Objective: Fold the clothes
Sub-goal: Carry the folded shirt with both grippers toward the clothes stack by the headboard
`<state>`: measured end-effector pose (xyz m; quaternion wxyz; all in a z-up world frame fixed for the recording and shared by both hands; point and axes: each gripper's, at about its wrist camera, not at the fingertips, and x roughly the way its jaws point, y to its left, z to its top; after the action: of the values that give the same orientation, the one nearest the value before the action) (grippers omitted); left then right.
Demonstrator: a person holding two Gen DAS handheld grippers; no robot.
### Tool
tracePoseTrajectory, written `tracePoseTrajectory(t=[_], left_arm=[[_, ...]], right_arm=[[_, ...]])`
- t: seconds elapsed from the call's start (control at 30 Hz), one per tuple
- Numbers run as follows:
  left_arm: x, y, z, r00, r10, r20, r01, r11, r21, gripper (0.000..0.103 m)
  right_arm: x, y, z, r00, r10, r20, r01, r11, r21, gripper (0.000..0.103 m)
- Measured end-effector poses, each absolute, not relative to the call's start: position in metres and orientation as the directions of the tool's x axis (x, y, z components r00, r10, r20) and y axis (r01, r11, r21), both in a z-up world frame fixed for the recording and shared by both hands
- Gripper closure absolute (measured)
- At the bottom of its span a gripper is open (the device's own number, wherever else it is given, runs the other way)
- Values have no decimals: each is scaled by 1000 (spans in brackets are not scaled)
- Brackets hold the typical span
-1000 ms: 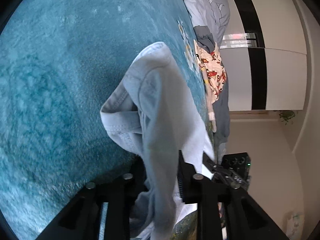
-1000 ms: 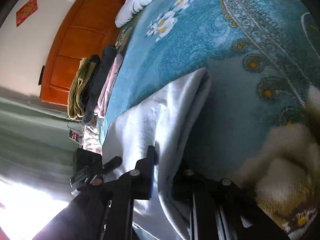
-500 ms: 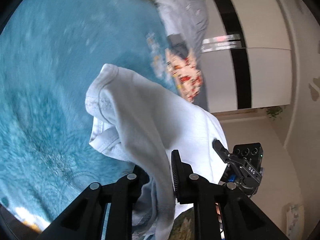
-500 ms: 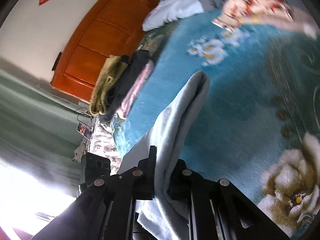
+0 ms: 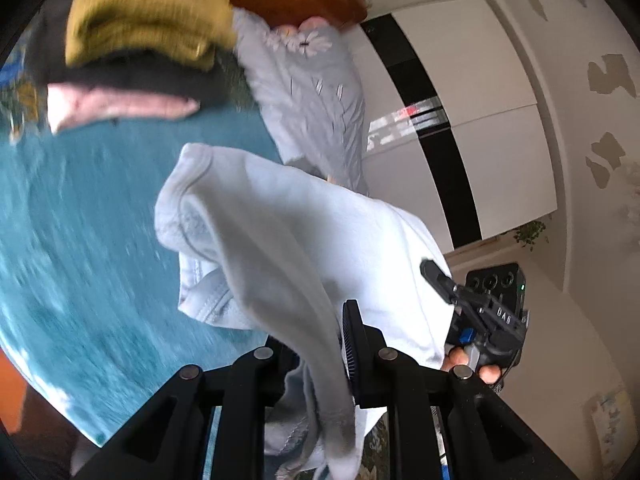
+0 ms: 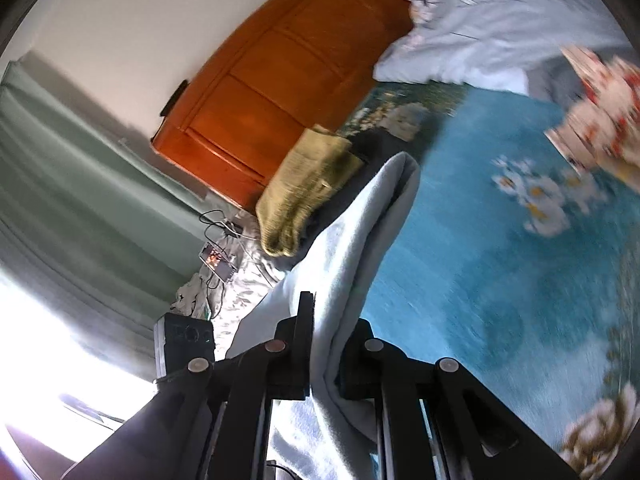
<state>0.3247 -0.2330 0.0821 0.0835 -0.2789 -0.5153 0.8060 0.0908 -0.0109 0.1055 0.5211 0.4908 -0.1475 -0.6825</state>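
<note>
A pale blue garment hangs in the air above the teal blanket, bunched between the jaws of my left gripper, which is shut on it. The same pale blue garment runs as a folded strip through my right gripper, also shut on the cloth. In the left wrist view the right gripper's body shows behind the cloth, with the person's fingers under it.
A stack of folded clothes, olive on black on pink, lies at the blanket's far edge before a wooden headboard. A grey quilt and a patterned garment lie further along. White wardrobe doors stand beyond.
Both grippers have risen well above the blanket with the garment stretched between them. The views have tilted up, so the folded stack, headboard and wall now show.
</note>
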Motion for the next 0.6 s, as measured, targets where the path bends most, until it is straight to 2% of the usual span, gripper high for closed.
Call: tracePoseTrajectory(t=[0.4,0.6], left_arm=[[336,-354,144,-892,283,-353,177,-500,-848,84],[332,-425,135,-911,232,-340,201,-470,-860,84]], right_arm=[[68,-180,181,116,-843,-525,685,-314,657,94],[38,-269,184,161,-810,-564,711,-302,636,94]])
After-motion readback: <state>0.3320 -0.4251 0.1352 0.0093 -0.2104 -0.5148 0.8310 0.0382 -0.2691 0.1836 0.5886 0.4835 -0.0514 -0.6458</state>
